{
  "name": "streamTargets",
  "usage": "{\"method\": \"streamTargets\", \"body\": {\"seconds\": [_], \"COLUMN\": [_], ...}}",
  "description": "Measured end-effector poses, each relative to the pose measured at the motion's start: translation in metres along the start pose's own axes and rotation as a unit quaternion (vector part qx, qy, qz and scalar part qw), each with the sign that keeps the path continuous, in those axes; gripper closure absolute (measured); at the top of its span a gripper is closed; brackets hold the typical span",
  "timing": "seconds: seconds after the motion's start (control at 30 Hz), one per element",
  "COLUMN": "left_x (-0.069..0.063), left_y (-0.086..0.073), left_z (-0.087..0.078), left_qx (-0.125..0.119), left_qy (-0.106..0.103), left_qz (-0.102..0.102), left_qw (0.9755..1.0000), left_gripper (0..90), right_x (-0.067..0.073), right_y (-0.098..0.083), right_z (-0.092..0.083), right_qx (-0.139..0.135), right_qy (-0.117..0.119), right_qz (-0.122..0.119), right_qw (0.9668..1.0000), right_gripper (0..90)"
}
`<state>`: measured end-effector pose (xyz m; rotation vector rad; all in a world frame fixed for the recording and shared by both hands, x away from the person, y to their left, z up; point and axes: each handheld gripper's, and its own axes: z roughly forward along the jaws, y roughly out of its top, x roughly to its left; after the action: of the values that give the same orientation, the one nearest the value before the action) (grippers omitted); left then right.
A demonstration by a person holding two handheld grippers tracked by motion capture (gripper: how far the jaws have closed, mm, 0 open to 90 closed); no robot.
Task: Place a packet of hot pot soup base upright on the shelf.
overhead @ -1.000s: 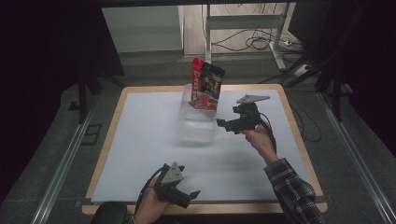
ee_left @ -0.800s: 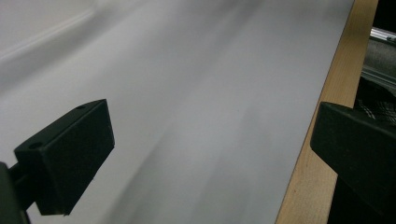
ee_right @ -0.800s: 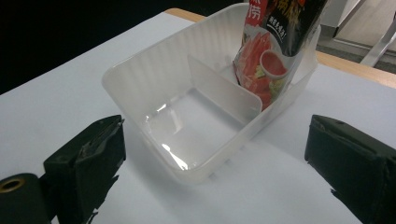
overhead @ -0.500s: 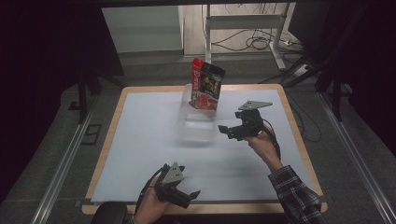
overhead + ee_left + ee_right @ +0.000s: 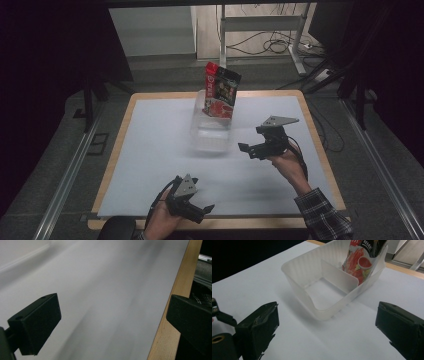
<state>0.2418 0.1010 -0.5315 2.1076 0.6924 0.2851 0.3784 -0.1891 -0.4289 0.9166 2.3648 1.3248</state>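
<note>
Right gripper (image 5: 248,150) jaws spread, empty, just beside clear bin (image 5: 312,302); snack bag (image 5: 362,262) upright in bin's far compartment.

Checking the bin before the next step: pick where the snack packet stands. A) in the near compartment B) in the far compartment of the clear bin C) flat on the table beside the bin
B: the snack packet stands upright behind the divider of the clear bin, and the near compartment holds nothing.

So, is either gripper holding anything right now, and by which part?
Nothing is held. The right gripper is open beside the container; the left gripper is open over bare table.
</note>
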Motion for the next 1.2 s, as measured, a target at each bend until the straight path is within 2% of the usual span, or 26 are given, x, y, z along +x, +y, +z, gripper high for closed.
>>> {"method": "streamTargets", "body": {"seconds": [0.43, 0.73, 0.9, 1.1, 1.13, 1.2], "left_x": [-0.001, -0.001, -0.002, -0.001, 0.0, 0.0], "left_y": [0.0, 0.0, 0.0, 0.0, 0.0, 0.0], "left_z": [0.001, 0.0, 0.001, 0.0, 0.0, 0.0], "left_qx": [0.001, -0.001, 0.003, 0.003, 0.003, 0.005], "left_qy": [0.001, 0.001, 0.0, 0.005, -0.001, 0.004], "left_qz": [0.0, 0.004, 0.005, 0.004, 0.003, 0.001], "left_qw": [1.0, 1.0, 1.0, 1.0, 1.0, 1.0], "left_gripper": [0.0, 0.0, 0.0, 0.0, 0.0, 0.0], "right_x": [0.006, 0.007, 0.008, 0.005, 0.004, 0.003], "right_y": [-0.016, -0.027, -0.034, -0.056, -0.059, -0.061], "right_z": [-0.015, -0.019, -0.028, -0.038, -0.04, -0.041], "right_qx": [0.003, 0.016, 0.018, 0.024, 0.023, 0.026], "right_qy": [-0.005, -0.009, -0.015, -0.029, -0.029, -0.026], "right_qz": [-0.008, -0.004, 0.0, 0.011, 0.013, 0.017], "right_qw": [0.9999, 0.9998, 0.9997, 0.9992, 0.9992, 0.9992], "right_gripper": [4.7, 2.4, 1.8, 1.8, 1.8, 1.8]}}
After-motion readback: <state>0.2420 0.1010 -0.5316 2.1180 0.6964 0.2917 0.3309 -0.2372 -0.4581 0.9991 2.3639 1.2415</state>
